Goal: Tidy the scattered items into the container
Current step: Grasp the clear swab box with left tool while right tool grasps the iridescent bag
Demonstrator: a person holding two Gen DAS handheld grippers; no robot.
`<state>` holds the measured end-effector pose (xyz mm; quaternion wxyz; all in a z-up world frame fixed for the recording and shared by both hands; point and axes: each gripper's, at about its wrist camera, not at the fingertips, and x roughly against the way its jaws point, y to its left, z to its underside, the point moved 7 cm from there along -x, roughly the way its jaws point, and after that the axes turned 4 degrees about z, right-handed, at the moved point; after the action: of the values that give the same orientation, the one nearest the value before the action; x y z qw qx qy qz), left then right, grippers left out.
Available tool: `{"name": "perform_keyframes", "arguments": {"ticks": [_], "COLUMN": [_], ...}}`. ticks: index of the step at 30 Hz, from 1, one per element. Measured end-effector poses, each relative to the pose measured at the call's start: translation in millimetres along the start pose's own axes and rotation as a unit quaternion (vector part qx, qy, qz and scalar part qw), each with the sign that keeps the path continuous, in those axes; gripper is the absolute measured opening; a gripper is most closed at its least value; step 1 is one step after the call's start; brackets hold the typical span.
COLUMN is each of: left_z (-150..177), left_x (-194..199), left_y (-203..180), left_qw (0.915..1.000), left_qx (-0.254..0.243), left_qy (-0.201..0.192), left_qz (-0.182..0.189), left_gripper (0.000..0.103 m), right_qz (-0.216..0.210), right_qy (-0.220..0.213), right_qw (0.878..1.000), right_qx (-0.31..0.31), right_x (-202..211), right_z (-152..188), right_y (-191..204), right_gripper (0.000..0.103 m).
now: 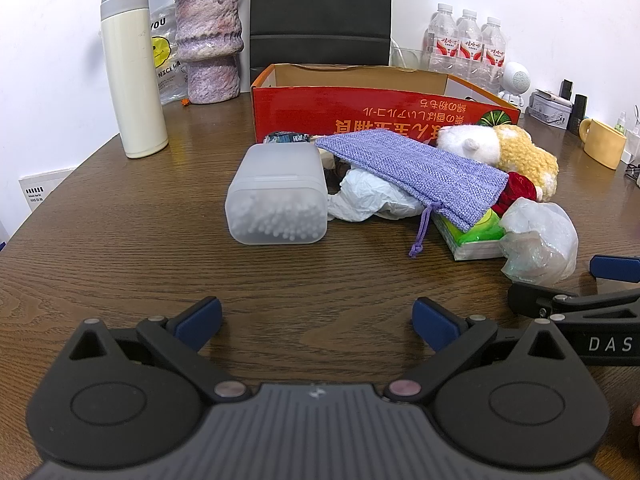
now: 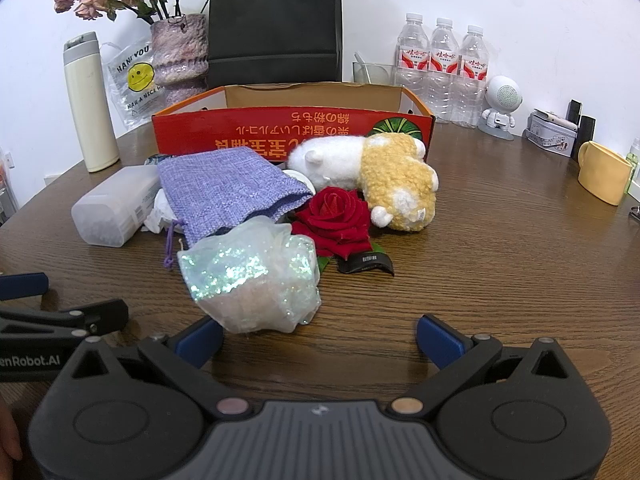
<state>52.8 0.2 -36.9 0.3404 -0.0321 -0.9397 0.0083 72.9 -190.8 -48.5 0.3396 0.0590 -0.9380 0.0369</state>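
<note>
both grippers spread wide, holding nothing, low over the table.
right gripper sits closest to the pile: iridescent pouch just ahead, slightly left of its fingers. left gripper faces the cotton swab box, long axis pointing away toward the red box beyond.
</note>
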Motion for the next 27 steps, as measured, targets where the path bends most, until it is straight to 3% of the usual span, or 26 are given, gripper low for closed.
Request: {"name": "perform_keyframes", "arguments": {"ticks": [17,21,24,27], "left_z": [0,-1,-9,-32], "left_x": [3,6,18,9], "left_y": [0,5,19,34], "left_qw": [1.0,1.0,0.9985,0.9973], "left_qx": [-0.003,0.001,0.029,0.039], "left_qy": [0.0,-0.007,-0.047,-0.062], "left_qz": [0.002,0.004,-0.002,0.002], "left_gripper": [0.103,0.103,0.103,0.103], "right_qz": [-0.004,-0.05,-0.075,-0.077], "right_qy": [-0.002,-0.028,-0.065,-0.082], "right_qw": [1.0,0.998,0.995,0.994], "right_qx": [-0.002,-0.013,-0.004,0.004], "right_x": [4,17,36,40], "right_z": [1,1,-3,-15], "right_y": [-3,-6,-7,-6], "right_gripper": [0.103,0.103,0.103,0.103]}}
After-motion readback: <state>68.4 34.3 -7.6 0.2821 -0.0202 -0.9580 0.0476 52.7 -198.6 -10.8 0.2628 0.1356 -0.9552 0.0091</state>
